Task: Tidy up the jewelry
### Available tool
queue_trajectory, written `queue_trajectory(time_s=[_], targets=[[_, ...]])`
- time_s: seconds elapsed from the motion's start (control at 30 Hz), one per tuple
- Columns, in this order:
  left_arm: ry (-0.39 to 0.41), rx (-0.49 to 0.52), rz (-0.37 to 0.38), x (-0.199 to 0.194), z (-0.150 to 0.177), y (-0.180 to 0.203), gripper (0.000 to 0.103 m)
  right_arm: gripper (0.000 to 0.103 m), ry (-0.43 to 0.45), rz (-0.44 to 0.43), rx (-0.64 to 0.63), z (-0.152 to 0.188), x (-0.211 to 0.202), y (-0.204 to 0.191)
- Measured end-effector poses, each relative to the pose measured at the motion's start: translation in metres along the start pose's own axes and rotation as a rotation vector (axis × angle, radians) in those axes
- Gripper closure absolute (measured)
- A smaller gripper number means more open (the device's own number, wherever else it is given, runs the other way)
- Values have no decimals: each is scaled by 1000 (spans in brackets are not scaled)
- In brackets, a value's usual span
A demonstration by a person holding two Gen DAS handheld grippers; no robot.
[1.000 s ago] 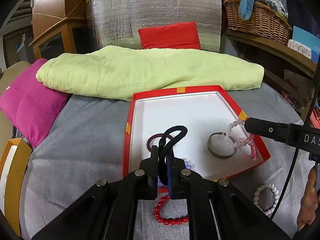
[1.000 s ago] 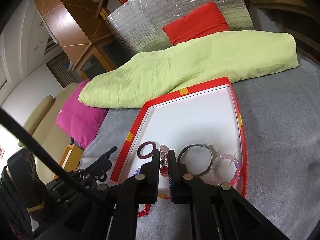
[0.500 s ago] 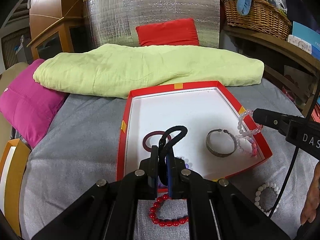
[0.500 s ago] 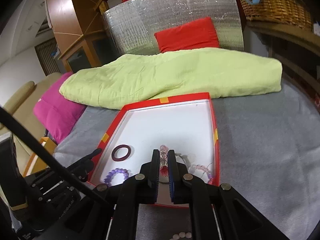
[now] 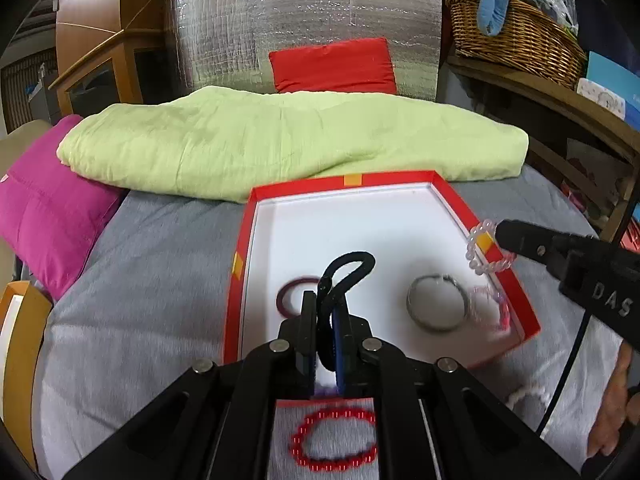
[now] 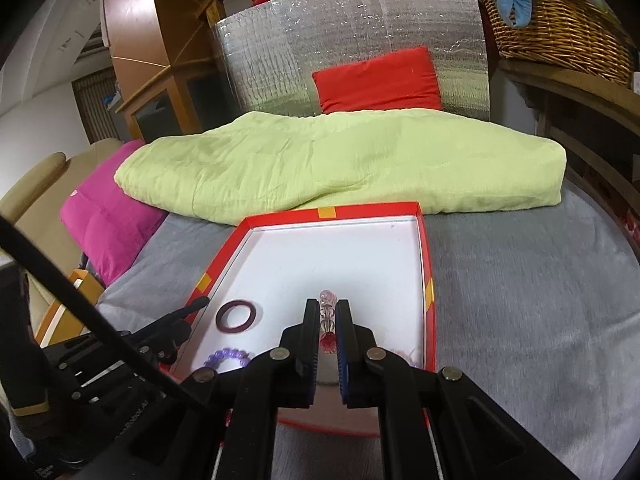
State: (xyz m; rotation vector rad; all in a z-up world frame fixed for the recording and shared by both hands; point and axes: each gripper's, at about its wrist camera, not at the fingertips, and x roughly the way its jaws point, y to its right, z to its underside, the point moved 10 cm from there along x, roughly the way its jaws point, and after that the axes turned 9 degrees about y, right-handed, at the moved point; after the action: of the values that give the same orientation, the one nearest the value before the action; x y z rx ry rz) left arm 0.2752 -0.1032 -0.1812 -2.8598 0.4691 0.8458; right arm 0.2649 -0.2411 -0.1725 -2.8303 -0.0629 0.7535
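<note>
Left wrist view, near to far. Red bead bracelet [image 5: 335, 441] lies on the grey bed cover [image 5: 152, 264] at 6 o'clock, just outside the near wall of the red box [image 5: 239, 248]. Left gripper [image 5: 326, 344] has its jaws pressed on a black hair tie [image 5: 345, 276], whose loop sticks up past the fingertips over the box's white floor. A purple bead bracelet [image 6: 229, 357] sits in the box's near-left corner; it is mostly hidden behind the jaws in the left view. Dark maroon bangle [image 5: 294, 294] lies flat in the box at 9 o'clock of the hair tie. Silver metal bangle [image 5: 438, 307] lies flat at 3 o'clock, with a pink bead bracelet [image 5: 494, 308] just beside it against the right wall. White bead bracelet [image 5: 528, 394] lies on the cover at 4 o'clock, outside the box.

Right gripper [image 6: 329, 332] has its jaws pinching a pale pink bead bracelet [image 5: 486, 249]; in the left view it hangs over the box's right wall.

Farther back: magenta cushion [image 5: 44, 204] at 9 o'clock, green folded quilt [image 5: 288, 140] beyond the box, red pillow [image 5: 334, 65] against silver foil insulation panel [image 5: 280, 20], wicker basket [image 5: 516, 36] on shelf at 1 o'clock.
</note>
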Motion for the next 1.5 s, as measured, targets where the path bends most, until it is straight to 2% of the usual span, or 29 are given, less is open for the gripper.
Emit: queue_trajectory(time_s=[0.2, 0.3, 0.37, 0.5, 0.63, 0.67, 0.7, 0.73, 0.8, 0.97, 1.1, 1.2, 1.27, 1.37, 1.5], targets=[[7, -21, 19, 27, -38, -6, 96, 95, -36, -45, 119, -11, 31, 15], [-8, -31, 47, 47, -46, -7, 96, 95, -59, -93, 218, -13, 51, 26], [-28, -36, 65, 61, -44, -6, 96, 95, -78, -101, 246, -11, 63, 29], [-119, -54, 100, 89, -27, -2, 96, 94, -113, -100, 291, -2, 87, 33], [-183, -22, 99, 107, -12, 3, 94, 91, -129, -53, 300, 5, 98, 43], [-195, -21, 98, 109, -9, 3, 93, 91, -134, -48, 302, 7, 99, 44], [-207, -21, 96, 110, -6, 2, 85, 88, -136, -42, 306, 8, 99, 46], [-215, -24, 92, 110, -4, 0, 71, 82, -138, -35, 314, 8, 98, 49], [-201, -38, 70, 104, -6, -9, 57, 65, -124, -24, 325, 6, 91, 53], [-151, -47, 19, 75, -15, -23, 53, 62, -93, 4, 278, 2, 62, 56], [-86, -1, -47, 37, -22, -25, 33, 60, -90, 36, 187, 2, 31, 50], [-43, 15, -73, 10, -22, -29, 32, 46, -64, 42, 140, -1, 3, 43], [-24, 18, -114, -7, -18, -35, 28, 42, -49, 46, 93, 1, -14, 38], [-7, 15, -152, -29, -9, -40, 26, 42, -53, 60, 24, 16, -43, 35], [-6, 20, -170, -59, 13, -42, 26, 41, -103, 47, 15, 45, -68, 39]])
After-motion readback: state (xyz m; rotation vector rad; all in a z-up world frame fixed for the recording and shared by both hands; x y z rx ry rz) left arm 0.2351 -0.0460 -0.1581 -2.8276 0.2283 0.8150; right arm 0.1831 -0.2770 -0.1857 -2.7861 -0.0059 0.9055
